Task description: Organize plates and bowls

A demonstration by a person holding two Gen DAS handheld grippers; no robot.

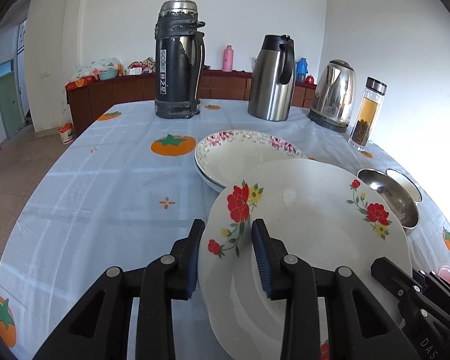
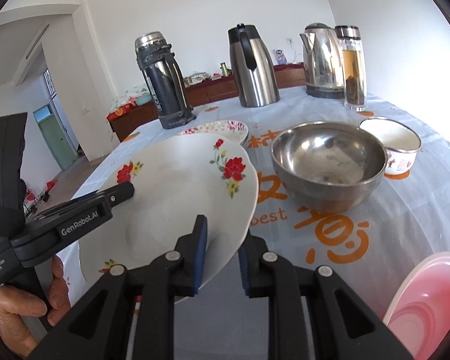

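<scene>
Both jaws grip the red-flowered plate [image 1: 309, 225], apparently clear of the worktop [image 1: 105, 186]: left gripper [image 1: 228, 258], right gripper [image 2: 223, 255]. Next: lower it level onto the pink-flowered plate [image 1: 240, 153].

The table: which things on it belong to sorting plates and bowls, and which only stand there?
Job: red-flower plate, pink-flower plate, steel bowl, enamel bowl, pink dish.
Not the job: black flask, steel jug, kettle, tea bottle.

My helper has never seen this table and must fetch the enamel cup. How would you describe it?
On the blue tablecloth with orange print, find the steel bowl in front of the kettle. The enamel cup sits just beyond it: small, white, with a dark rim and red pattern.
</scene>
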